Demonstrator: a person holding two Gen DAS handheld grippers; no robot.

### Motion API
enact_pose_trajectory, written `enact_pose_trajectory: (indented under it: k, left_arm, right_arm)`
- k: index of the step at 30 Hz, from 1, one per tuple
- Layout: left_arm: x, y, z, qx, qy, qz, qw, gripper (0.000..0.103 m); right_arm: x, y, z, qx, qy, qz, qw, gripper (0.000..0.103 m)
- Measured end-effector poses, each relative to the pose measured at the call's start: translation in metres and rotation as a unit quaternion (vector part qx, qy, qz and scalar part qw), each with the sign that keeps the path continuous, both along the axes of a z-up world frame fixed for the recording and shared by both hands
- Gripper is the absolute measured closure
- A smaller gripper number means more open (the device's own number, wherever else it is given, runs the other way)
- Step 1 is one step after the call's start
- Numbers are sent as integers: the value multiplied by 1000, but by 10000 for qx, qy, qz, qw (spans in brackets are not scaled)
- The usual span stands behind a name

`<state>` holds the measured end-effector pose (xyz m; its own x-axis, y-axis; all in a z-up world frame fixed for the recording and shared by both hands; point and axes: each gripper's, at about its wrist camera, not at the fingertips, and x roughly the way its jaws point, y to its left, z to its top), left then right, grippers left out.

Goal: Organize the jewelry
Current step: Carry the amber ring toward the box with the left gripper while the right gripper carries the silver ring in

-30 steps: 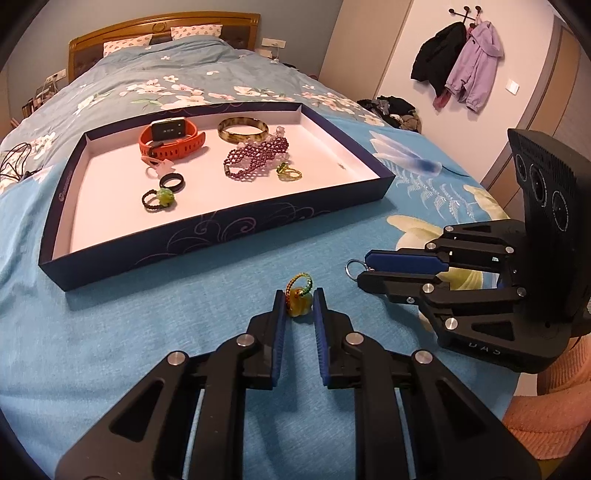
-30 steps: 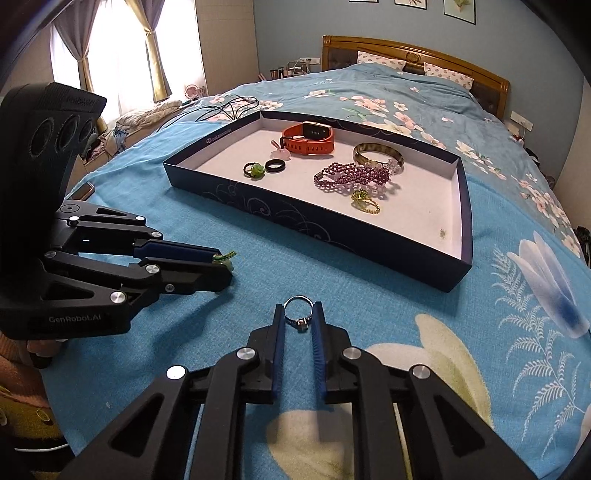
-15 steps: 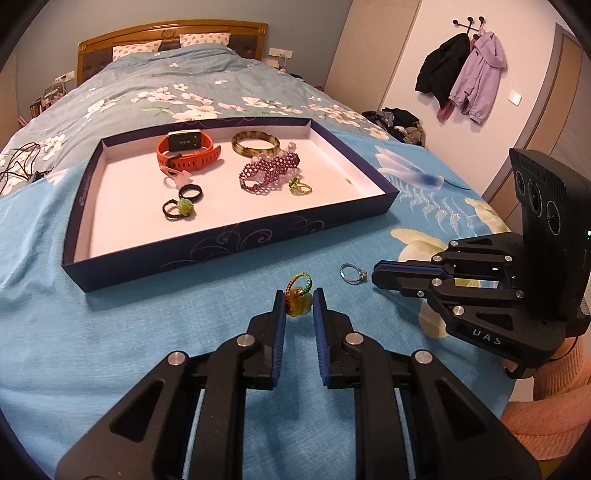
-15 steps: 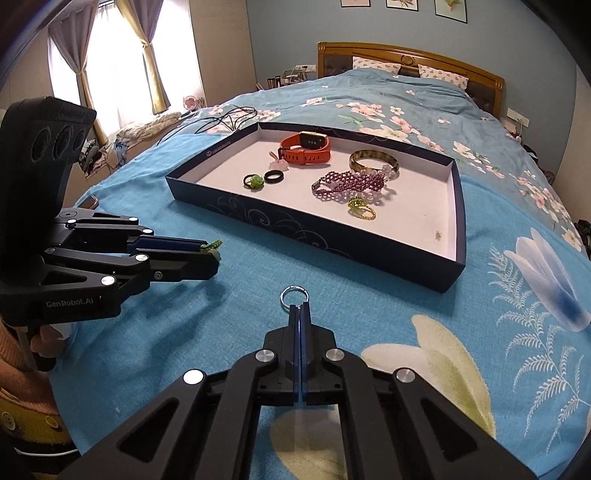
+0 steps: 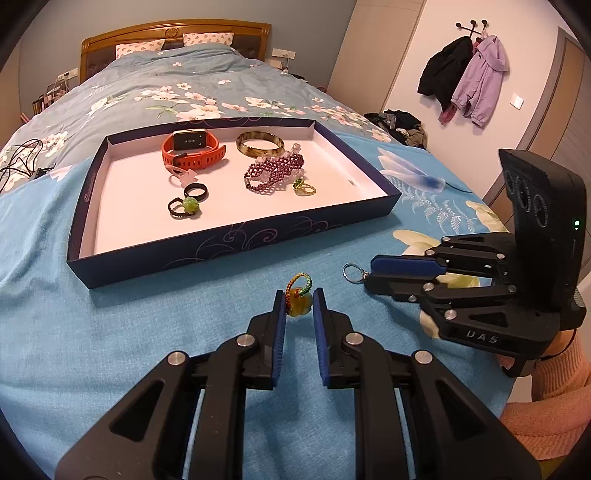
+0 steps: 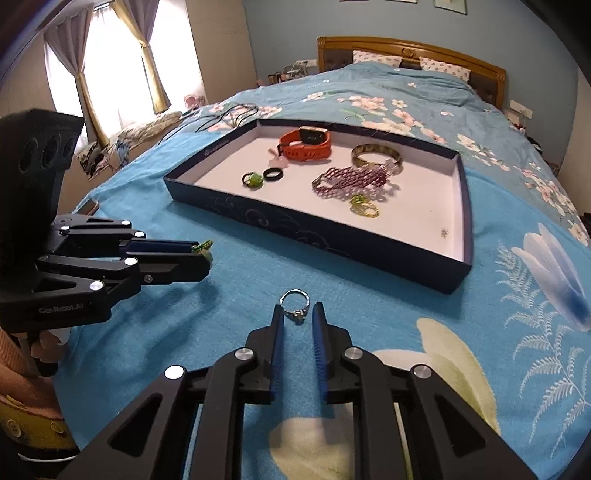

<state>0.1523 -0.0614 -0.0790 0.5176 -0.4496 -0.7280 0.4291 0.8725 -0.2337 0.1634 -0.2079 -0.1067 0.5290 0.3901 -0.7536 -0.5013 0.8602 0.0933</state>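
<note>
Home bedroom. Double bed [image 5: 155, 92] with blue floral duvet fills most of view, wooden headboard [image 5: 173, 31], two patterned pillows [image 6: 406, 61] against it. Curtained window [image 6: 107, 70] at bed's side, framed pictures [image 6: 421, 3] on blue wall above headboard. Coats [image 5: 469, 79] on wall hooks by door, clothes pile [image 5: 400, 123] on floor below. Cables [image 6: 225, 116] trailing over duvet, wall sockets [image 5: 282, 54] beside headboard.

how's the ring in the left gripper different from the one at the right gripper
The beaded ring is green-orange cord with a yellow stone; the silver ring is thin metal. The left gripper pinches the beaded one; the right gripper is opening around the silver one. Both sit outside the tray.
</note>
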Motion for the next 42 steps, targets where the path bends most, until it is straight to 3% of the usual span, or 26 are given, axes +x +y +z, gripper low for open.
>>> enact_pose_trajectory:
  k: [2, 4, 13, 24, 42]
  left_arm:
    - [0, 0, 0, -3, 12, 11, 10000, 88]
    - [0, 0, -2, -10, 27, 14, 10000, 88]
    - [1, 4, -2, -46, 13, 55, 10000, 88]
    - [-1, 13, 15, -114, -195, 141, 9996, 88]
    - [15, 18, 40, -37, -548, 312, 9980, 88]
  right_arm:
    - [1, 2, -1, -24, 6, 32, 10000, 89]
    - [1, 4, -1, -71, -12, 85, 9999, 97]
    - [-2, 5, 1, -41, -78, 92, 9999, 97]
    - [-9, -6, 24, 420, -467, -36, 9980, 97]
    - [17, -15, 47, 752, -801, -287, 9935, 97]
